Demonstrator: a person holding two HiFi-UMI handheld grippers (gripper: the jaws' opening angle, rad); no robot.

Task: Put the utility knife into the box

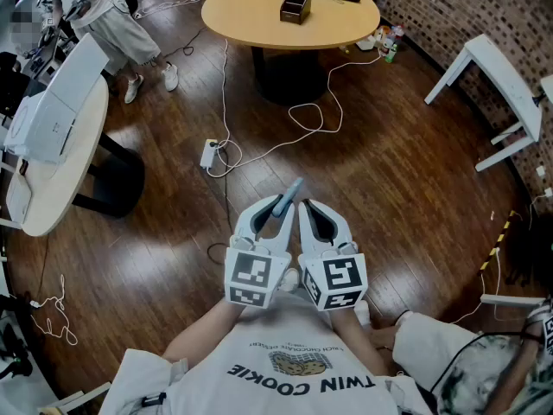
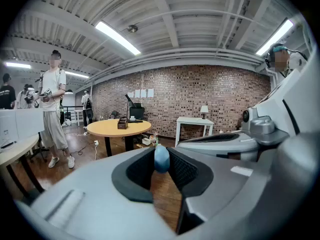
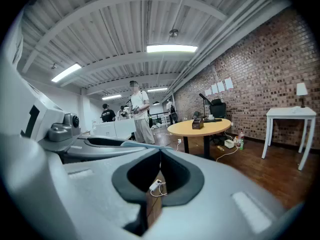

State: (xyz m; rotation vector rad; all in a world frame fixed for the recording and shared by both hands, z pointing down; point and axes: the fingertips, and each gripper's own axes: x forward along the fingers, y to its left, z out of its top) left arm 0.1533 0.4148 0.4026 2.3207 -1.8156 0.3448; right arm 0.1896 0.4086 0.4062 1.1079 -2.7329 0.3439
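the left claw (image 1: 275, 207) is clamped on the blue utility knife (image 2: 161, 158), its long axis pointing forward past the tips. the box (image 1: 295, 8) sits on the round worktop (image 1: 251, 11), well ahead. the right claw (image 1: 318, 214) is closed, empty.

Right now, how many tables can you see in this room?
3: a round wooden table ahead, a pale table at left, a white table at right. More may be hidden.
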